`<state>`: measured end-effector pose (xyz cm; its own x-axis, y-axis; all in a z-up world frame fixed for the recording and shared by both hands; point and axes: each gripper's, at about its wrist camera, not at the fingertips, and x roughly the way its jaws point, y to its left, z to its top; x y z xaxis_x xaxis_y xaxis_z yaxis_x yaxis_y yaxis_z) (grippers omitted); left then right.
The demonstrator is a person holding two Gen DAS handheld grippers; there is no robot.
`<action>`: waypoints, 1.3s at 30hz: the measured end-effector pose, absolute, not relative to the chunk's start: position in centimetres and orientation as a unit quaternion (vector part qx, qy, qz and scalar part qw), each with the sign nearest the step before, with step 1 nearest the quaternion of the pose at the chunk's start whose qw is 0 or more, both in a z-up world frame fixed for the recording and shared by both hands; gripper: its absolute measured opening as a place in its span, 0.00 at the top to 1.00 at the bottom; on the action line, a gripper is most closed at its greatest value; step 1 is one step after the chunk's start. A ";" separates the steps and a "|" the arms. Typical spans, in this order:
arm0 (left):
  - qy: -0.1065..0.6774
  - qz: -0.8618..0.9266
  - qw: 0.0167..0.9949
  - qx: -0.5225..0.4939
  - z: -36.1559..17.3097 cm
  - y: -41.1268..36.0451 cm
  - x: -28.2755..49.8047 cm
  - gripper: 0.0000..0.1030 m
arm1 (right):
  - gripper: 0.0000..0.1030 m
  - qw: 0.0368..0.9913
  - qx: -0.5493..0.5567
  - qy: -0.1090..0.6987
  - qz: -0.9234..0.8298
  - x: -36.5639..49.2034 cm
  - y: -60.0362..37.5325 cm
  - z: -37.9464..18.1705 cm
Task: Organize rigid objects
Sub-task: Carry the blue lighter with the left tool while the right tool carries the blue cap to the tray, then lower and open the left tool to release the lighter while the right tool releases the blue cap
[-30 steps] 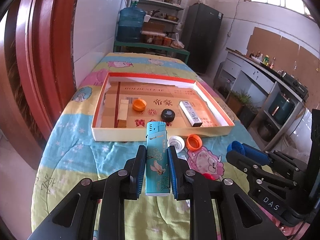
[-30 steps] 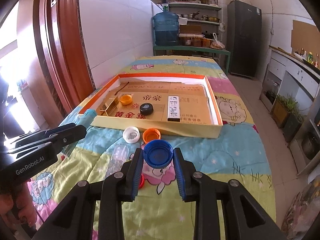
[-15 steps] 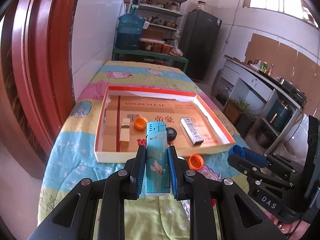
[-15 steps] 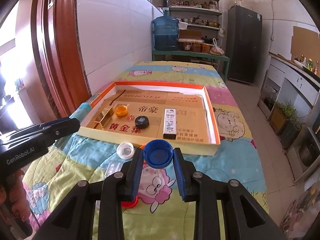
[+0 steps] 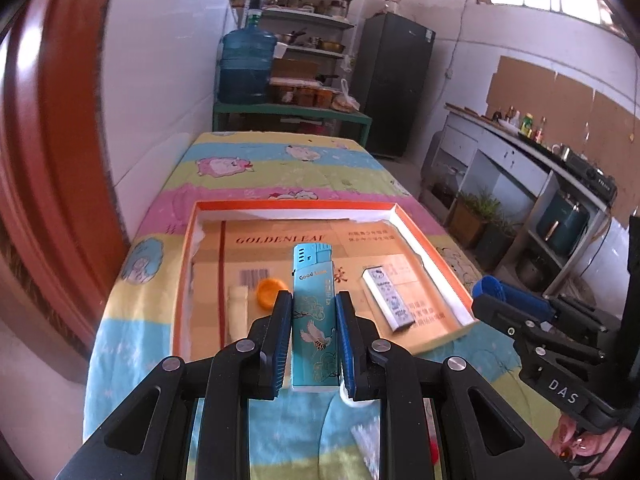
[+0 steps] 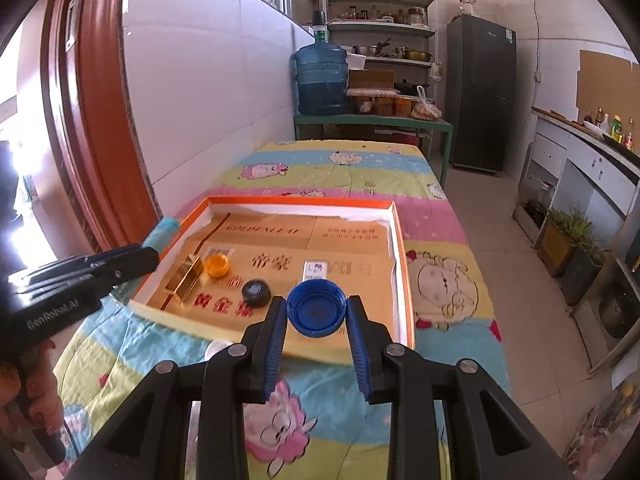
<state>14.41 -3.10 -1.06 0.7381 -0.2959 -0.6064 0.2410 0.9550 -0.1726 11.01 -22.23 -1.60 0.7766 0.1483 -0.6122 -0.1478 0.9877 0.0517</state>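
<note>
A teal lighter (image 5: pixel 314 320) stands upright between the pads of my left gripper (image 5: pixel 313 300), which is shut on it over the near edge of the orange-rimmed box (image 5: pixel 424 248). My right gripper (image 6: pixel 316 314) is shut on a blue bottle cap (image 6: pixel 316 308), open side up, above the box's (image 6: pixel 404 264) near right part. In the box lie an orange cap (image 6: pixel 217 266), a black cap (image 6: pixel 256 292), a gold block (image 6: pixel 186 280) and a white lighter (image 6: pixel 316 270). The left gripper (image 6: pixel 152 256) shows at the box's left edge.
The box rests on a cartoon-print cloth (image 6: pixel 360 176) over a table. A white cap (image 6: pixel 218 350) and a clear wrapper (image 5: pixel 368 440) lie on the cloth near me. A white wall and red door frame (image 6: pixel 92 120) run along the left; a water jug (image 6: pixel 320 80) stands beyond.
Both grippers have moved forward and a little up, from over the cloth to over the box's near edge. The loose orange and white caps have slid below them. Both grips are unchanged.
</note>
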 end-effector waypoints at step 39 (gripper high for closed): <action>0.406 -0.167 0.898 -0.027 -7.6 -7.7 26.2 0.78 | 0.70 0.929 0.045 0.368 0.027 22.9 -24.3 -6.7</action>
<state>26.19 -7.68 -7.62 0.6141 -0.3216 -0.7208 0.2781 0.9428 -0.1837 22.90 -24.27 -6.71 0.7283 0.0836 -0.6802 -0.0176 0.9945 0.1034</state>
